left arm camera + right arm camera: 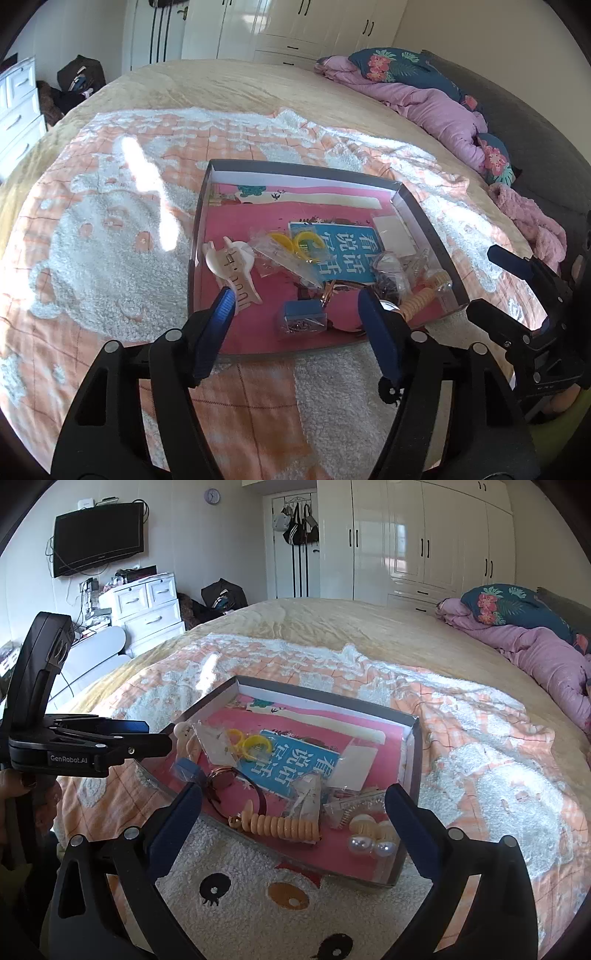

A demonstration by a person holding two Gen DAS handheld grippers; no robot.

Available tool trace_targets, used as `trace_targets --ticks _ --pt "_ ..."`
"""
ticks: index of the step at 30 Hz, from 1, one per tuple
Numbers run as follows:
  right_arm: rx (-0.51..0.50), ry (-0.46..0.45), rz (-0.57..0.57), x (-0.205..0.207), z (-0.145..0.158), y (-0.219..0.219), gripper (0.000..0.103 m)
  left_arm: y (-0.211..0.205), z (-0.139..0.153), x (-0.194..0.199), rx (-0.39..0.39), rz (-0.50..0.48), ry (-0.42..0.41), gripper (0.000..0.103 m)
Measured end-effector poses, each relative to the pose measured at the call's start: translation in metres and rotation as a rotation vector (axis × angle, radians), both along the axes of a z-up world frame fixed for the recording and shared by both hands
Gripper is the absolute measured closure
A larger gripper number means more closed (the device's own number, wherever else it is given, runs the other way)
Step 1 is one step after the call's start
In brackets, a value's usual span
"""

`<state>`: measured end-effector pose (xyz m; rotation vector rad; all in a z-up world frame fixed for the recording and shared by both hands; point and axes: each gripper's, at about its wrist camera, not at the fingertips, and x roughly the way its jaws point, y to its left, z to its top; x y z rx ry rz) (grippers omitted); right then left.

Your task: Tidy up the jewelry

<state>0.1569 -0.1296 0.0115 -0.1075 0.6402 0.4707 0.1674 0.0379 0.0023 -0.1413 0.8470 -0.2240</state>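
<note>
A shallow grey tray (424,225) with a pink lining lies on the bed and holds the jewelry. In it are a beige claw clip (232,269), yellow rings (291,240) in a clear bag, a small blue box (301,314) and an orange coil tie (421,299). My left gripper (295,301) hangs open over the tray's near edge, its pads apart from everything. My right gripper (293,794) stands wide open above the tray (412,753), over the coil tie (284,829) and near two pearls (369,843). Nothing is held. Each gripper shows in the other's view: right gripper (487,284), left gripper (159,734).
An orange and white fleece blanket (110,229) covers the bed under the tray. A blue printed card (288,760) and a thin bracelet (221,779) also lie in the tray. A pink quilt (546,657) is bunched at the far right. White drawers (147,609) stand at the back left.
</note>
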Motion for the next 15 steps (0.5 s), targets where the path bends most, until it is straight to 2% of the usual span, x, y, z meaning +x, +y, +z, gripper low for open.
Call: trace_targets --ticks 4,9,15 --pt "0.008 -0.029 -0.007 -0.017 0.012 -0.007 0.004 -0.003 0.014 -0.017 0.010 0.007 -0.034 0.020" --pt "0.012 -0.057 -0.008 -0.036 0.023 -0.013 0.004 -0.006 0.027 -0.040 0.008 0.011 -0.072 0.009" --pt "0.012 -0.073 -0.014 -0.058 0.024 -0.018 0.004 -0.009 0.031 -0.069 0.013 0.037 -0.107 0.009"
